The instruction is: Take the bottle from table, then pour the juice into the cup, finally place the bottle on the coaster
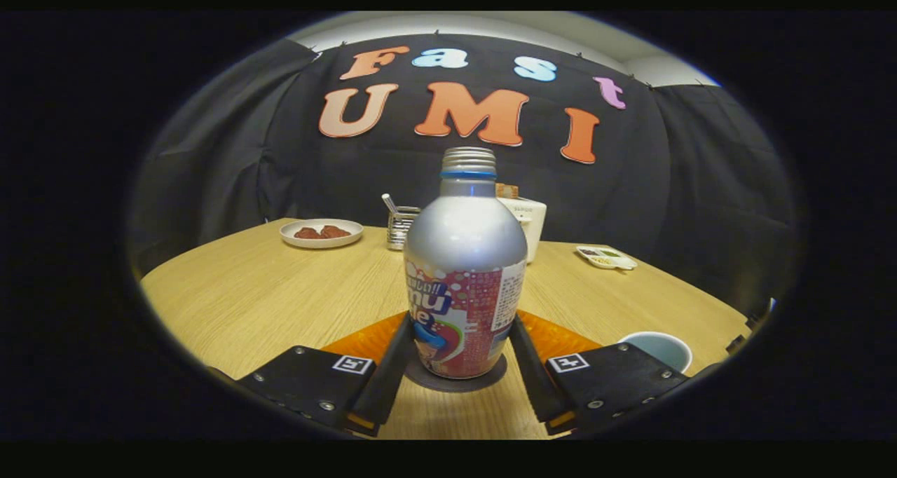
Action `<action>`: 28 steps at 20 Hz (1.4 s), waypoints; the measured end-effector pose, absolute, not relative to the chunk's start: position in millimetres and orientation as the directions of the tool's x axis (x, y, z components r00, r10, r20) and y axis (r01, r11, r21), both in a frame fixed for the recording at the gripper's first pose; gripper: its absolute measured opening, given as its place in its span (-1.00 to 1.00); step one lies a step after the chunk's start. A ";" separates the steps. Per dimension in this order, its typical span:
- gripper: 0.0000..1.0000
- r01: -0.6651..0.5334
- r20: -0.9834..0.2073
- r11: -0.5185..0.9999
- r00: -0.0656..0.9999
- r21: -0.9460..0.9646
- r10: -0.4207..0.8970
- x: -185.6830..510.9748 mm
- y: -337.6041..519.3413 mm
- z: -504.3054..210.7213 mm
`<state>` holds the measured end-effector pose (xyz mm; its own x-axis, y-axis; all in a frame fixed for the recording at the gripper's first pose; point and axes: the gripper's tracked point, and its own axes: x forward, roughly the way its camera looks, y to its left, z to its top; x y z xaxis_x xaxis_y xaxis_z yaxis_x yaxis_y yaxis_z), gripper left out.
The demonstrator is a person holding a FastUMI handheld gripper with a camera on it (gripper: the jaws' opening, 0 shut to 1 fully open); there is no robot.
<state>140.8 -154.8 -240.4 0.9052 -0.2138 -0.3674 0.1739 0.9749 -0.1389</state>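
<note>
Gripper view: the gripper (459,366) has its fingers set against both flanks of the upright bottle (464,268), which stands on a dark round coaster (455,382) on the table (245,289). The cup (657,348) sits beside the right finger, toward the table's near right edge.

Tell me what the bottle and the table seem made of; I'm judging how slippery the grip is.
Bottle, standing between the gripper jaws: likely aluminium, going by its matte silver sheen, with a glossy printed label. Table: pale wood or laminate, going by its grain lines.
</note>
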 end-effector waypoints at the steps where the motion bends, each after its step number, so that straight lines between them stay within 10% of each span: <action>1: 0.52 0.180 -0.381 0.974 0.898 -0.139 -0.220 141.3 -157.3 -245.4; 15: 0.86 0.174 -0.395 0.975 0.893 -0.140 -0.216 129.1 -152.7 -237.7; 28: 0.92 0.192 -0.162 0.979 0.966 -0.069 -0.200 60.7 -111.3 -107.8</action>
<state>60.7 -111.3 -107.8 0.9663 -0.2004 -0.1616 0.1915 0.9791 -0.0691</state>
